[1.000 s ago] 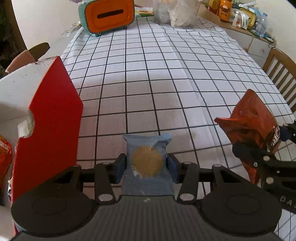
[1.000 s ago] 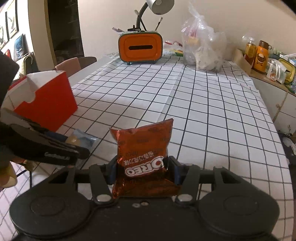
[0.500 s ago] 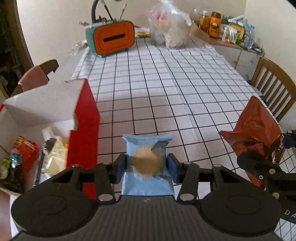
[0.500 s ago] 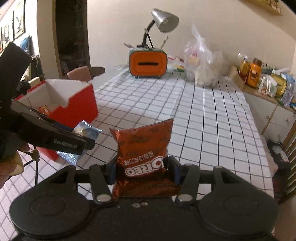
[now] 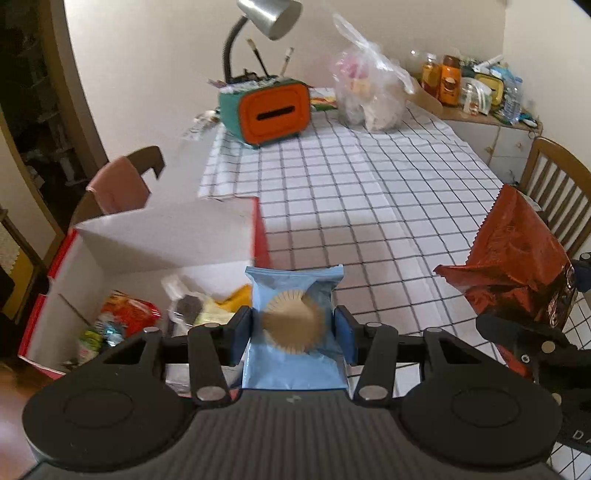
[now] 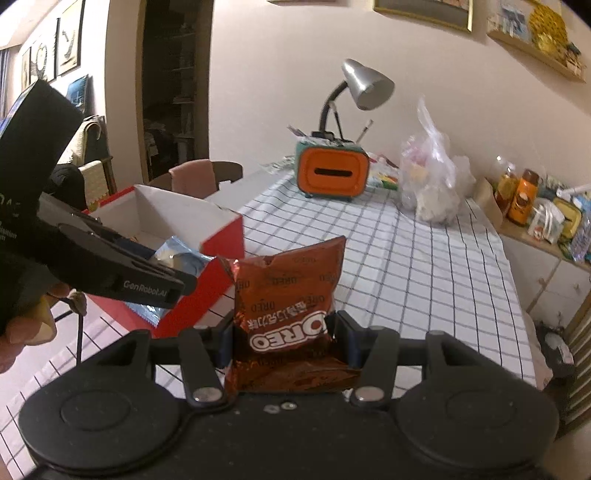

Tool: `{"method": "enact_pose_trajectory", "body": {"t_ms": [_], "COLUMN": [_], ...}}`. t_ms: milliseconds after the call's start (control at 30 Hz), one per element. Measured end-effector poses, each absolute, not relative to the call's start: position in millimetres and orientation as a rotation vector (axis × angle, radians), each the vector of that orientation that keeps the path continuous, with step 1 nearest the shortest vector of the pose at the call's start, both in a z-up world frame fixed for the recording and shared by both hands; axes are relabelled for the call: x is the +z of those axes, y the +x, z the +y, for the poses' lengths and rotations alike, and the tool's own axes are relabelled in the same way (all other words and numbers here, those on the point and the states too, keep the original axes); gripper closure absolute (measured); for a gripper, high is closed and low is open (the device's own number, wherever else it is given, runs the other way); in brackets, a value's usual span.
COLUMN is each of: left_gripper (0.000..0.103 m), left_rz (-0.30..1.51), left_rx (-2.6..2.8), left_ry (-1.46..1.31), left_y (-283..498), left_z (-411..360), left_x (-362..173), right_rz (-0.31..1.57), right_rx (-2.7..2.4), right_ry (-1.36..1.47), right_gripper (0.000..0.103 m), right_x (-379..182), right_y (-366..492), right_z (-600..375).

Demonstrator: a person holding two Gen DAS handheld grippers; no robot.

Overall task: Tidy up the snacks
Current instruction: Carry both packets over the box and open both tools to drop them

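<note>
The left gripper (image 5: 293, 332) is closed on a light-blue snack packet (image 5: 293, 325), with both pads pressing the packet's side edges; the packet stands upright between the fingers and is clear of the tabletop (image 5: 369, 206). Directly ahead of and below the left gripper, slightly to its left, sits an open red cardboard box (image 5: 258, 229) with a white interior; several wrapped snacks (image 5: 129, 314) lie on its floor. The packet's left edge overlaps the box's near right corner in the left wrist view, but whether it is over the opening cannot be determined. The right gripper (image 6: 286, 339) is closed on a red-brown Oreo bag (image 6: 288, 295), held upright with its printing upside down and its crumpled lower end resting against the gripper body. The bag is raised off the tabletop. To the left of the right gripper, the left gripper and the hand (image 6: 22, 328) that holds it appear in front of the red box, with the blue packet projecting beyond its fingers. Far ahead of both grippers, at the far end of the checked tablecloth, stand an orange-fronted teal holder (image 5: 273, 109), a silver desk lamp (image 5: 269, 14) and a clear plastic bag (image 5: 369, 96).
</note>
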State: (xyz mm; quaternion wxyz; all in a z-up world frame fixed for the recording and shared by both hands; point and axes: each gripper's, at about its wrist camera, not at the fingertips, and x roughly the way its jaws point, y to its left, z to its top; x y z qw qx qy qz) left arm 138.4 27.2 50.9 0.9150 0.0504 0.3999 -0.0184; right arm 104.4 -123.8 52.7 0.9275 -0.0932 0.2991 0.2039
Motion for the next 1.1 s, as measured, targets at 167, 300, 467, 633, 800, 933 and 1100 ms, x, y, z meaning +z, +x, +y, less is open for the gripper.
{"method": "enact_pose_trajectory", "body": {"t_ms": [167,300,467,633,800,933,1100], "left_gripper": [0.055,0.055,0.055,0.055,0.055,0.055,0.055], "left_rz": [0.807,0.8,0.805,0.805,0.831,0.847,0.864], "left_rx": [-0.006,0.025,0.065,0.106,0.139,0.159,0.17], "left_ry": [0.094,0.092,0.077,0.07,0.052,0.045,0.049], "left_y": [138.7,141.8,150.8,158.5,165.3,168.0,171.3], "left_z": [54.3,77.3,106.7,135.7,165.6,185.9,202.2], "left_x": [62.6,67.2,70.2,67.5,57.2,49.2,38.2], "right_rz": [0.601,0.603,0.612,0.626,0.648,0.675,0.721], "right_rx": [0.443,0.464,0.494,0.512,0.527,0.534,0.534], "right_ry": [-0.197,-0.205,-0.2,-0.2,-0.203,-0.206,-0.217], "right_gripper": [0.05,0.05,0.05,0.05,0.05,0.05,0.05], "right_x": [61.9,64.4,64.3,59.5,49.3,38.4,21.5], "right_y": [109.8,116.8,132.1,147.4,161.7,172.4,186.0], "right_z": [-95.9,-71.5,-42.9,-11.5,18.5,39.5,62.9]}}
